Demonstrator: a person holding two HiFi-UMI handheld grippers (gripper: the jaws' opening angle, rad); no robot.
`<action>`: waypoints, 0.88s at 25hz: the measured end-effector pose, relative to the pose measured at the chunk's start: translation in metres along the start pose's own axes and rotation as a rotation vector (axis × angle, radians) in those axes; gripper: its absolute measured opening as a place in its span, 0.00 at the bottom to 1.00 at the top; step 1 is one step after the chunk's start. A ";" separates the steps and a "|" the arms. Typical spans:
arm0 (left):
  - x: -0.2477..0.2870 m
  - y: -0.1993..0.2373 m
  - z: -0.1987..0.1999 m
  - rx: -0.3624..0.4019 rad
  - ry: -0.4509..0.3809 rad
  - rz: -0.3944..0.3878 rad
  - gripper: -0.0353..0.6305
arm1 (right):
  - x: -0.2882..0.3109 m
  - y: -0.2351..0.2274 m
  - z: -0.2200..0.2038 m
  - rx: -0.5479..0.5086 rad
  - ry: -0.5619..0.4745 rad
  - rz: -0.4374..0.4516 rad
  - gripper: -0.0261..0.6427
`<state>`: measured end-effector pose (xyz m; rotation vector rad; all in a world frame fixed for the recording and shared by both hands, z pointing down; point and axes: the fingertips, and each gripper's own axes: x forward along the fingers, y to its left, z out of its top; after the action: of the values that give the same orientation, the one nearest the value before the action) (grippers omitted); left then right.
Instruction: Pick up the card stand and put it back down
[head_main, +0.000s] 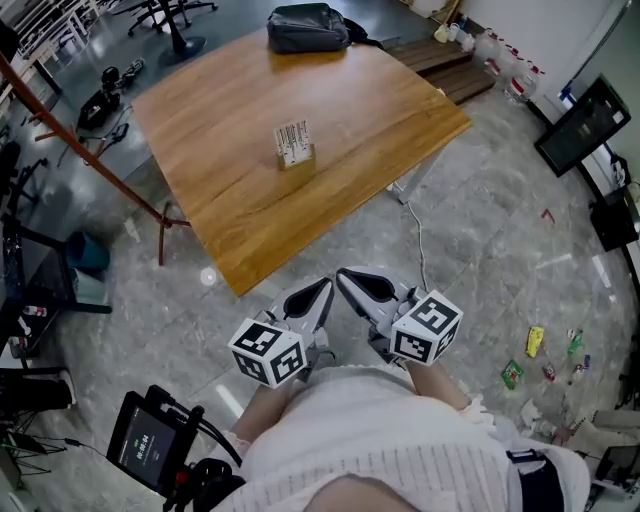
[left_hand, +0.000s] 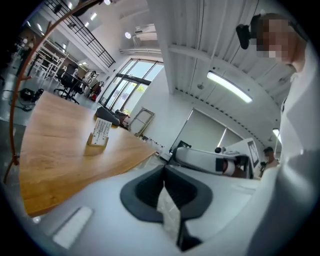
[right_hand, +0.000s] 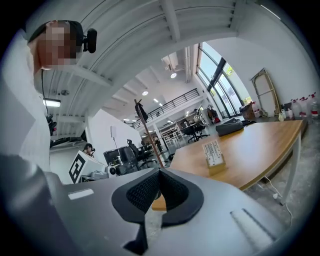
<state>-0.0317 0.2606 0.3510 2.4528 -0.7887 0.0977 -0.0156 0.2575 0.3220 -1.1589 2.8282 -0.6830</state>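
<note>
A small wooden card stand (head_main: 294, 146) with a white printed card upright in it stands near the middle of the wooden table (head_main: 240, 200). It also shows in the left gripper view as the card stand (left_hand: 99, 135) and in the right gripper view as the card stand (right_hand: 213, 154). Both grippers hang close to my body, off the table's near corner and well short of the stand. My left gripper (head_main: 323, 292) is shut with nothing in it, and so is my right gripper (head_main: 347, 279). Their jaw tips nearly touch each other.
A dark bag (head_main: 308, 27) lies at the table's far edge. A slanted brown pole (head_main: 90, 150) runs along the table's left side. A white cable (head_main: 418, 240) trails on the floor by the right table leg. A tablet on a stand (head_main: 150, 440) sits at my lower left.
</note>
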 end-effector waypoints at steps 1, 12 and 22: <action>0.005 0.008 0.003 -0.002 0.005 0.000 0.06 | 0.007 -0.005 0.003 0.003 -0.003 -0.007 0.04; 0.053 0.077 0.030 -0.030 0.026 0.028 0.06 | 0.055 -0.078 0.016 0.059 0.011 -0.037 0.04; 0.122 0.136 0.087 -0.028 -0.018 0.085 0.06 | 0.112 -0.145 0.081 0.020 -0.020 0.127 0.04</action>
<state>-0.0156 0.0597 0.3721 2.3973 -0.8961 0.0960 0.0139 0.0595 0.3234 -0.9668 2.8415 -0.6862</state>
